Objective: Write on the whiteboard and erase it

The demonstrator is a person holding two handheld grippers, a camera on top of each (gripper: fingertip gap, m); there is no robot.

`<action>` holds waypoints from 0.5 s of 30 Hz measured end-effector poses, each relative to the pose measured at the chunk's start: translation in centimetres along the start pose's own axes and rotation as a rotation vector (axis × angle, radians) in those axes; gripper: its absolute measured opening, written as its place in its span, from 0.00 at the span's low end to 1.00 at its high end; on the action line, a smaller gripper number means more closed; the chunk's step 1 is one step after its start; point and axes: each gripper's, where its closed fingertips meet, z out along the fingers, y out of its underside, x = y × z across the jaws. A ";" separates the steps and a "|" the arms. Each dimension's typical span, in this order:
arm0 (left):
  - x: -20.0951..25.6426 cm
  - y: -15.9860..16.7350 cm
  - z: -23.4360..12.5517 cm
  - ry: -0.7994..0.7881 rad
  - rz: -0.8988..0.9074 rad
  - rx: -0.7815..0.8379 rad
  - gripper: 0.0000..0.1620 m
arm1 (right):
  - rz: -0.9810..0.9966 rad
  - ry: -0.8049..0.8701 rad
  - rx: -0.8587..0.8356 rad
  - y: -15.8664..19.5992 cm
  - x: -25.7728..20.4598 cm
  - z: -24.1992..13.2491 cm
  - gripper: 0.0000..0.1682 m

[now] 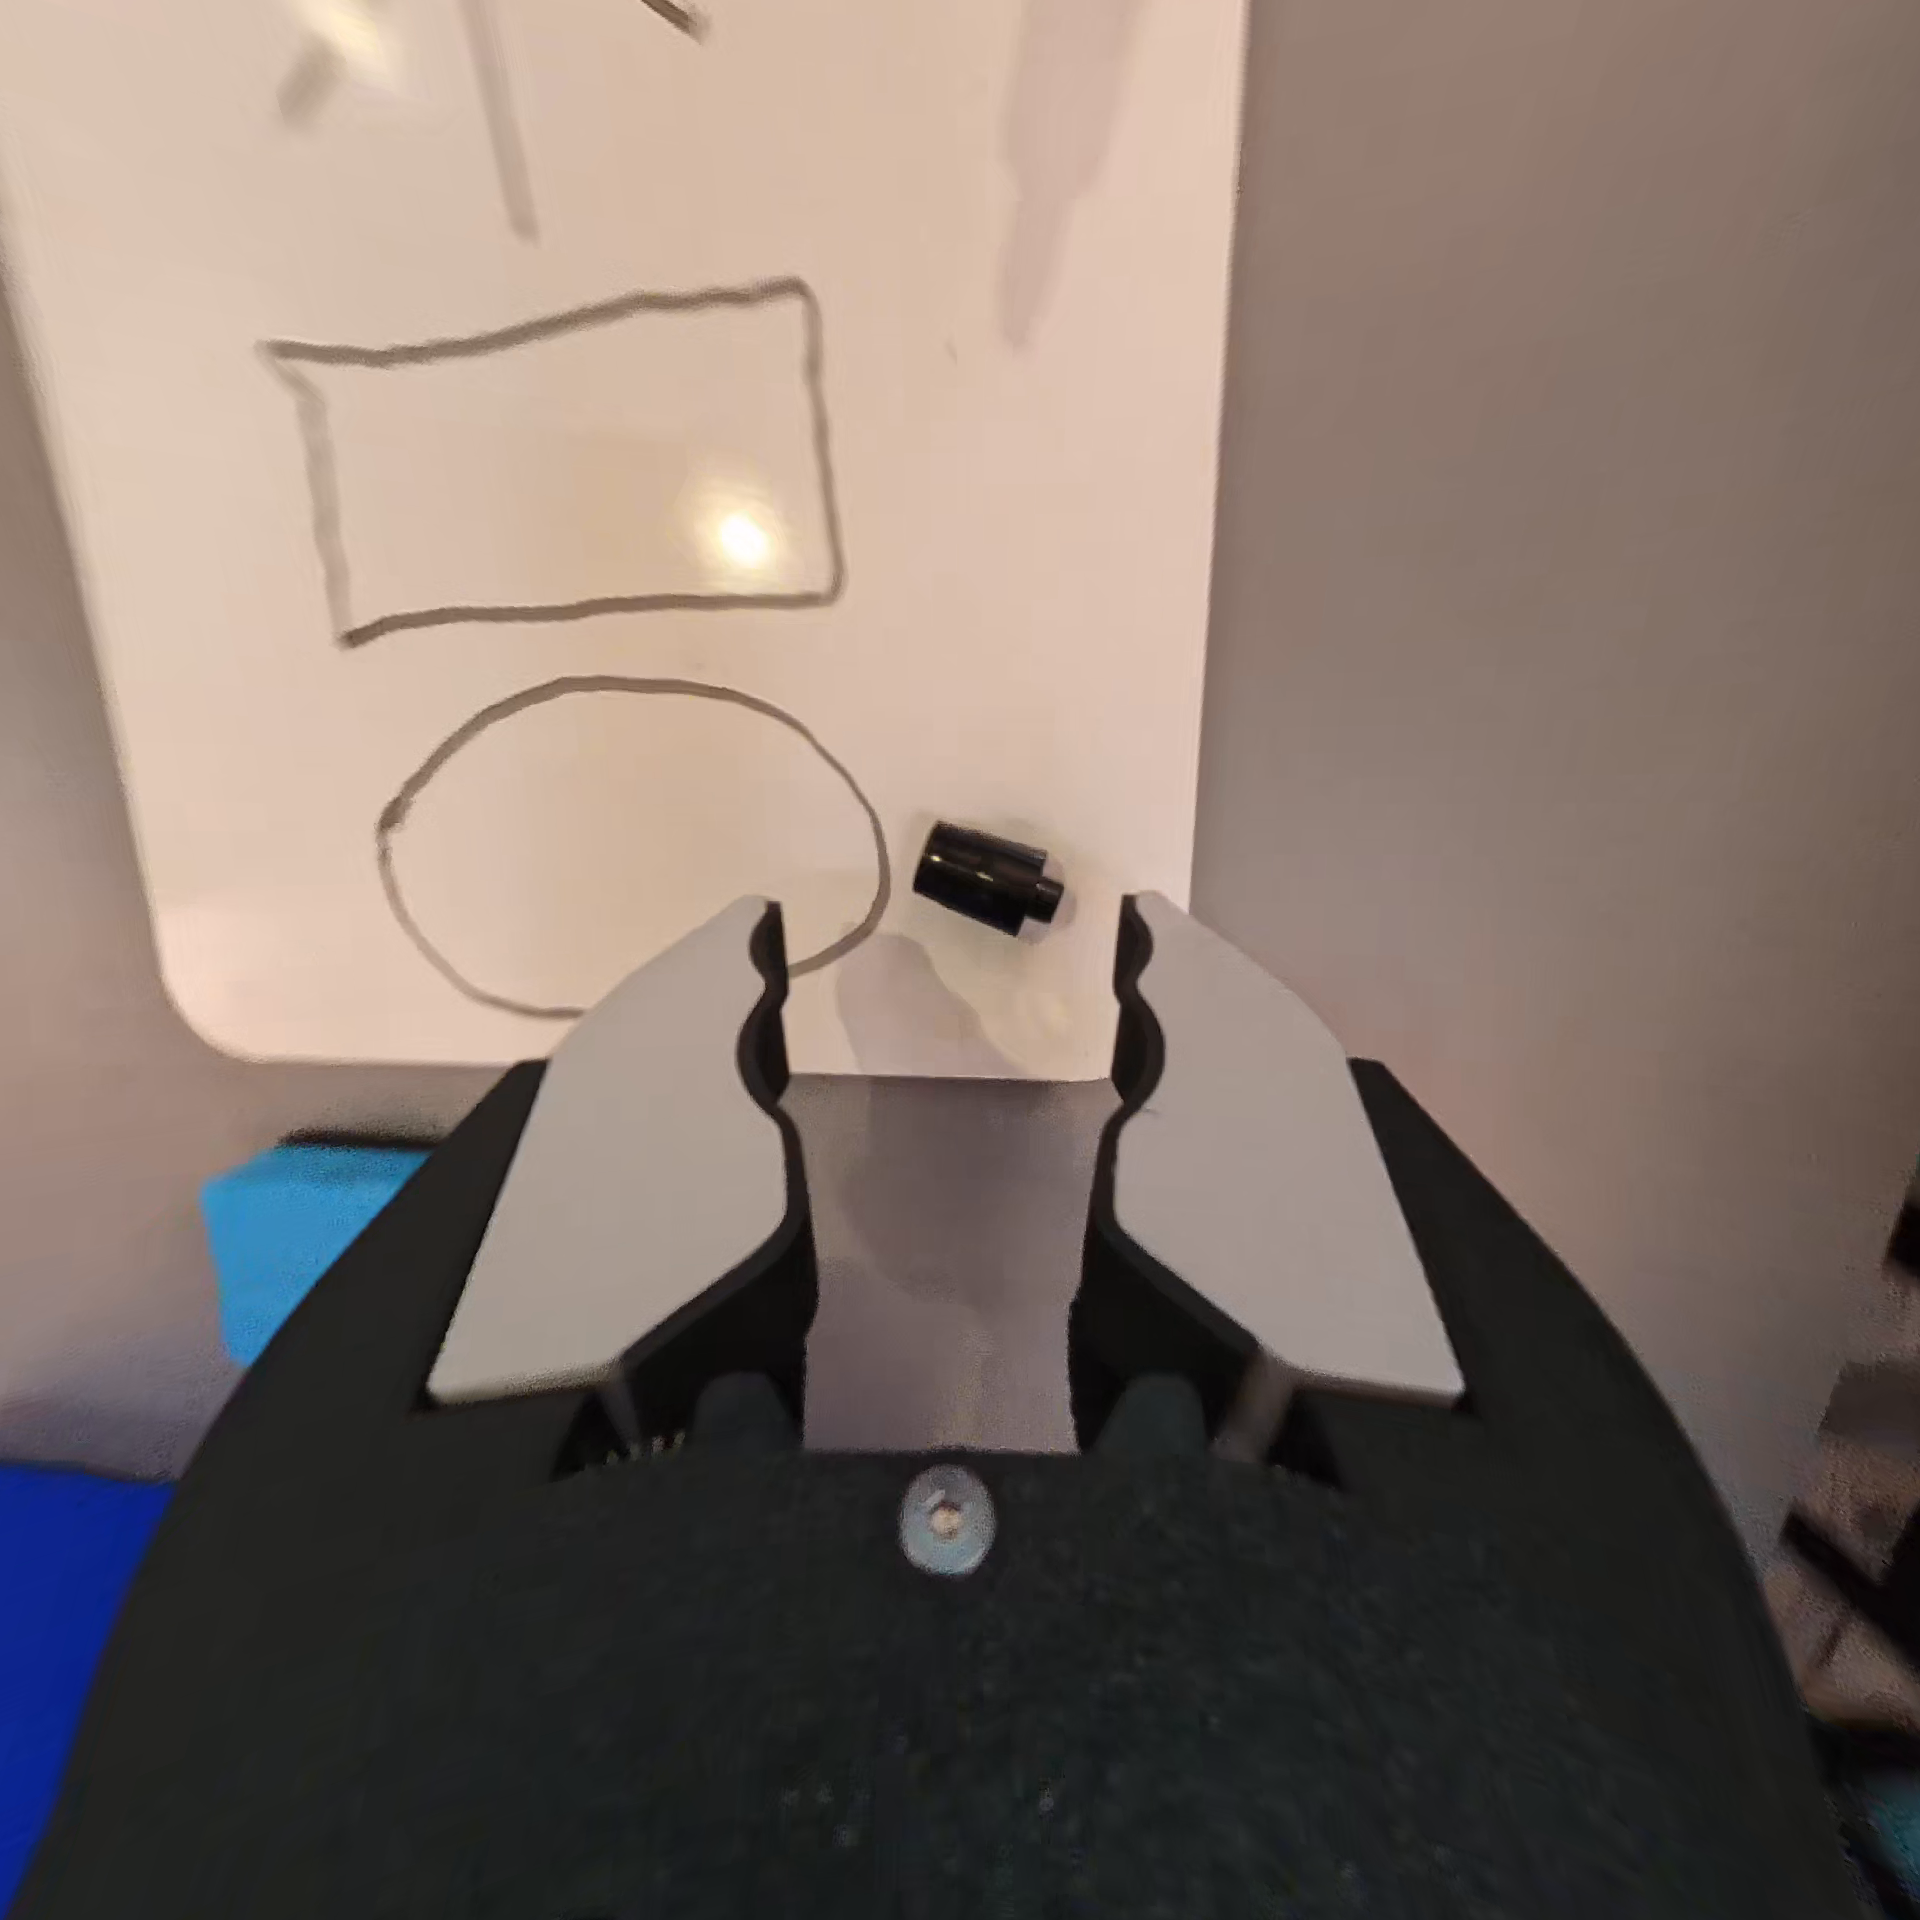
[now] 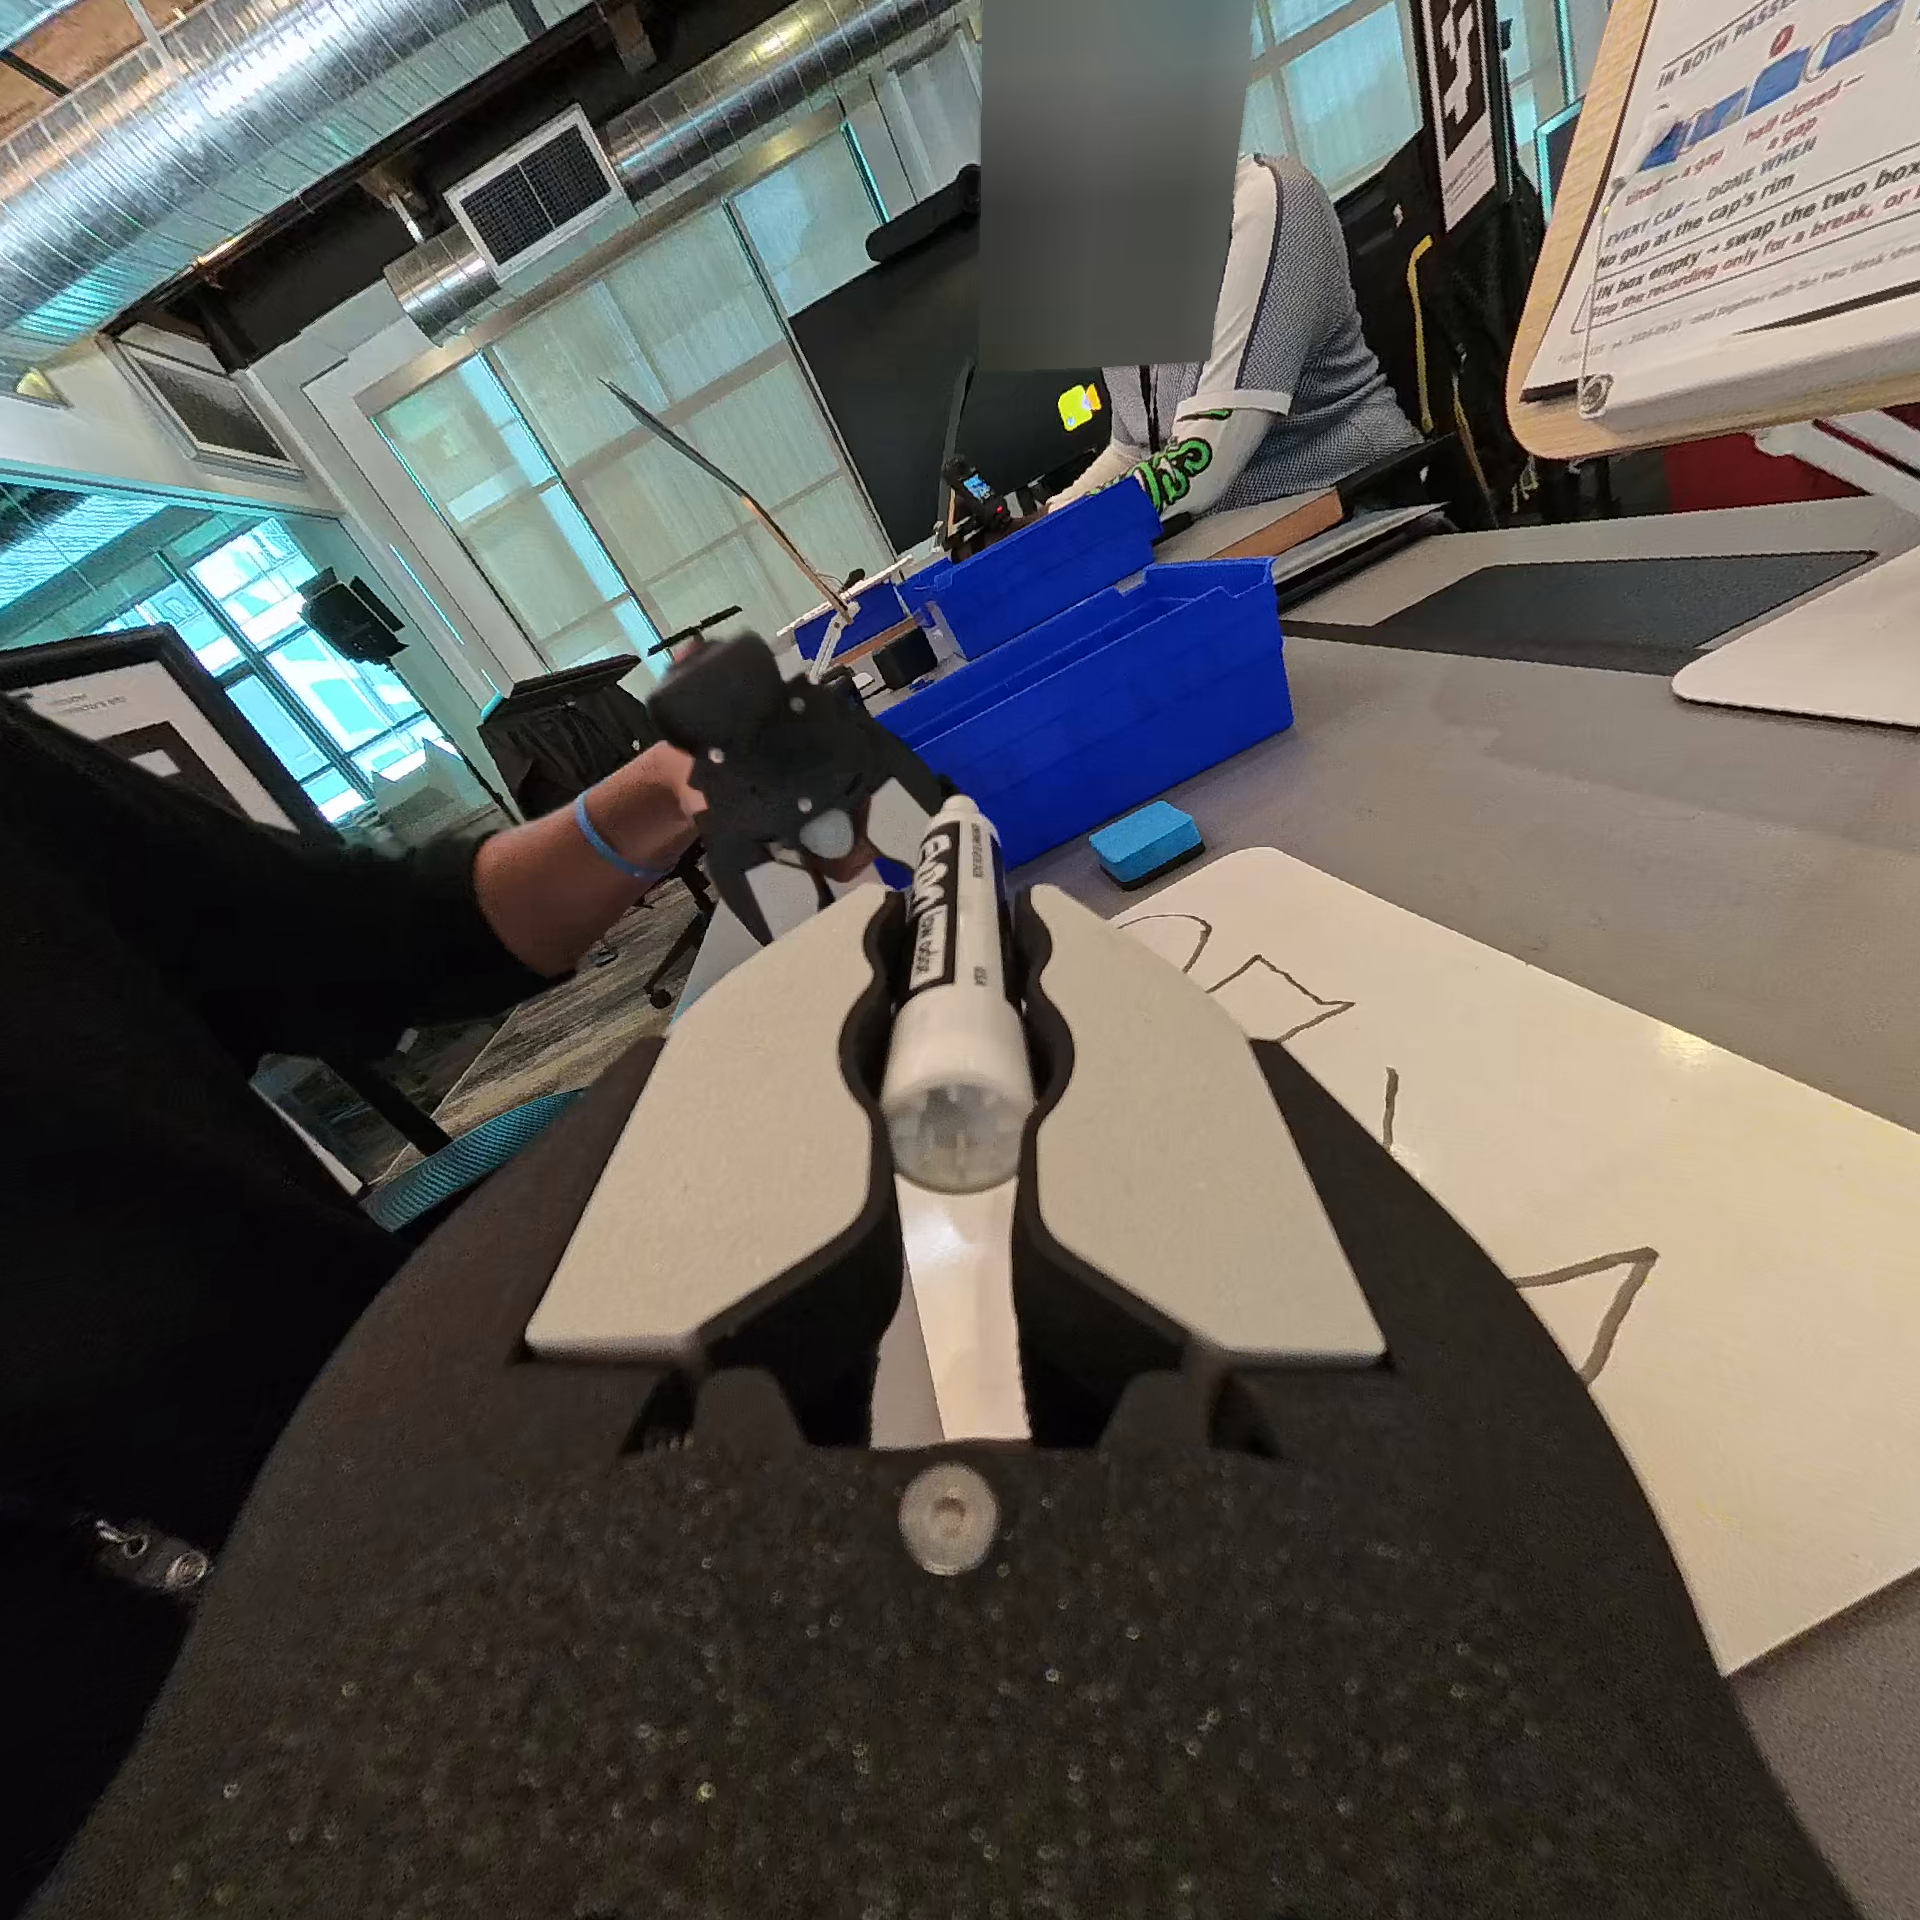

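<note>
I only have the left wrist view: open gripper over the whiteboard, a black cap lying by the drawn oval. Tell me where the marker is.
Observer: The marker is clamped in the right gripper, its flat rear end toward the camera.

Operator: Report whether it still has its cap on.

Observer: Its far end points away toward the left gripper, so the tip is not clearly visible. The cap in your view lies loose on the whiteboard.

Operator: I see a blue edge at lower left. Tell me what it is.

Observer: That cannot be settled from here. The right wrist view shows a blue eraser on the grey table, just beyond the whiteboard's far edge, in front of a blue bin.
</note>
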 end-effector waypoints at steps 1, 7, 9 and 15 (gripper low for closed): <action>-0.2 -0.5 -0.7 -0.045 -0.074 0.065 0.37 | 0.000 -0.001 0.001 0.0 0.0 0.0 0.12; -1.2 -0.9 -2.2 -0.322 -0.744 0.389 0.35 | 0.007 -0.009 0.015 -0.2 0.1 -0.2 0.12; -0.9 0.1 -1.5 -0.421 -0.838 0.372 0.33 | 0.013 -0.010 0.018 -0.2 0.3 -0.3 0.12; 0.1 0.9 1.4 -0.498 -0.869 0.258 0.33 | 0.015 -0.019 0.024 -0.3 0.1 -0.3 0.12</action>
